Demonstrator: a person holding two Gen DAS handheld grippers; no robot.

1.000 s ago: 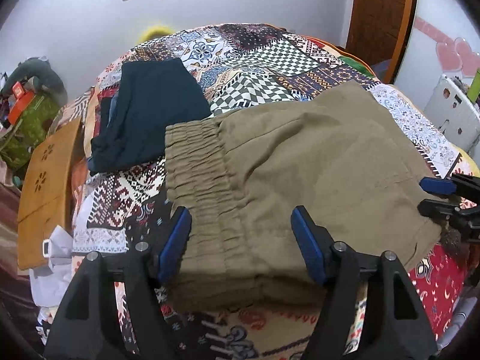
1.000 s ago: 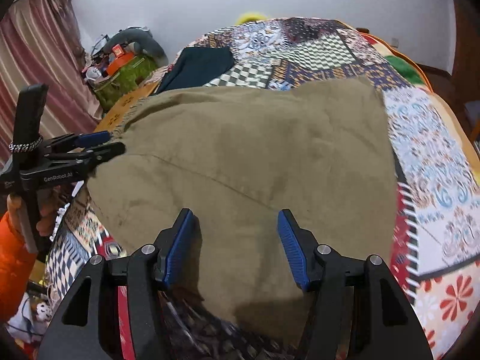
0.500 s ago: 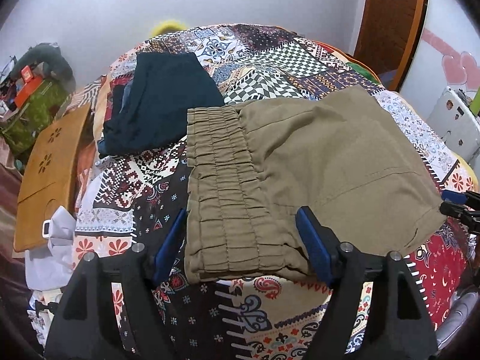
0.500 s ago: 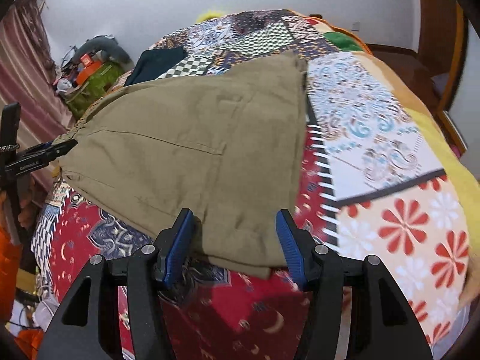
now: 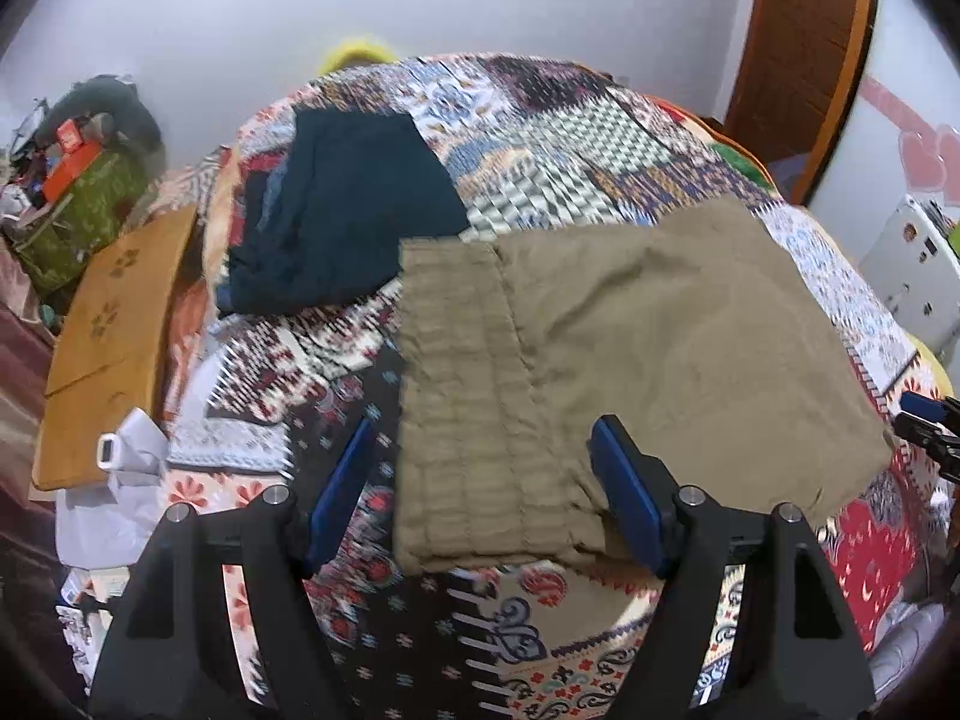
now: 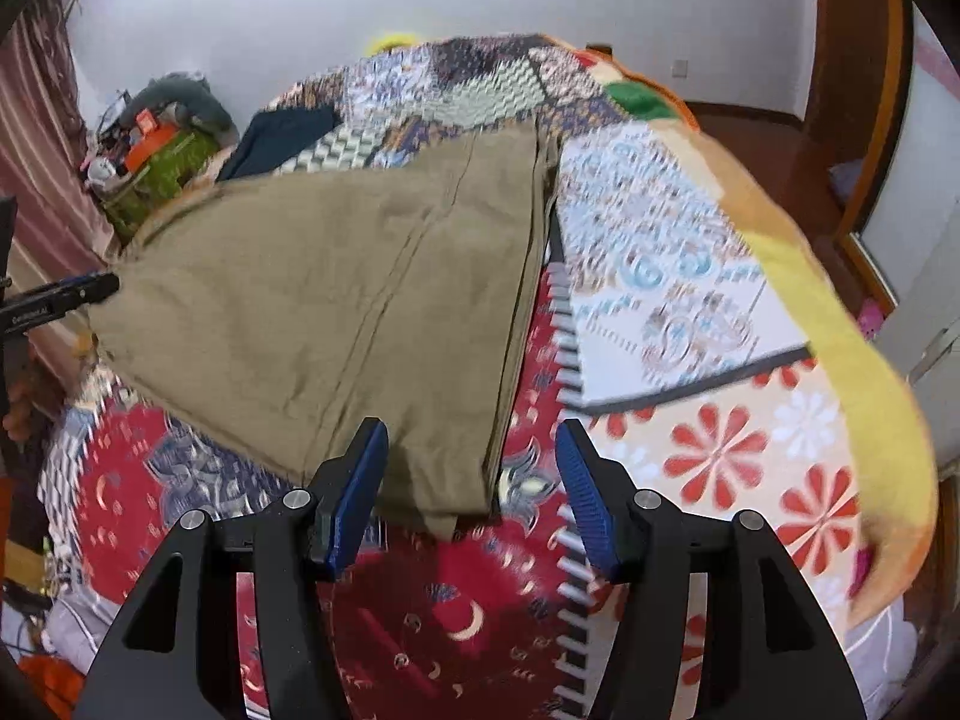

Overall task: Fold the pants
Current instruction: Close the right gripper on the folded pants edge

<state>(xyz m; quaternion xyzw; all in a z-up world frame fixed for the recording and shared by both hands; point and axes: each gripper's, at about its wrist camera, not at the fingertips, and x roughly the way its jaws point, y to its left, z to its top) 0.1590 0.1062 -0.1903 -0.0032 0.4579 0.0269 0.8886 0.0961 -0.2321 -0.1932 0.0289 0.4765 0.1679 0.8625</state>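
Note:
Olive pants (image 5: 630, 336) lie folded flat on the patchwork bedspread (image 5: 540, 138). The elastic waistband (image 5: 468, 396) faces my left gripper (image 5: 486, 495). That gripper is open, its blue pads on either side of the waistband's near corner without squeezing it. In the right wrist view the other end of the pants (image 6: 312, 312) reaches between the fingers of my right gripper (image 6: 474, 480). Its jaws are opening and the pads do not press the cloth. Each gripper's tip shows at the edge of the other view: the right gripper (image 5: 924, 420), the left gripper (image 6: 66, 297).
A folded dark navy garment (image 5: 348, 210) lies on the bed beyond the waistband. A wooden board (image 5: 114, 330) and a green bag (image 5: 78, 210) stand left of the bed, a white cabinet (image 5: 918, 276) to its right. The bed's yellow edge (image 6: 840, 348) curves along the right.
My right gripper has slid from over the middle of the pants to their near right corner. The left gripper has backed slightly off the waistband, which now lies flat on the bed.

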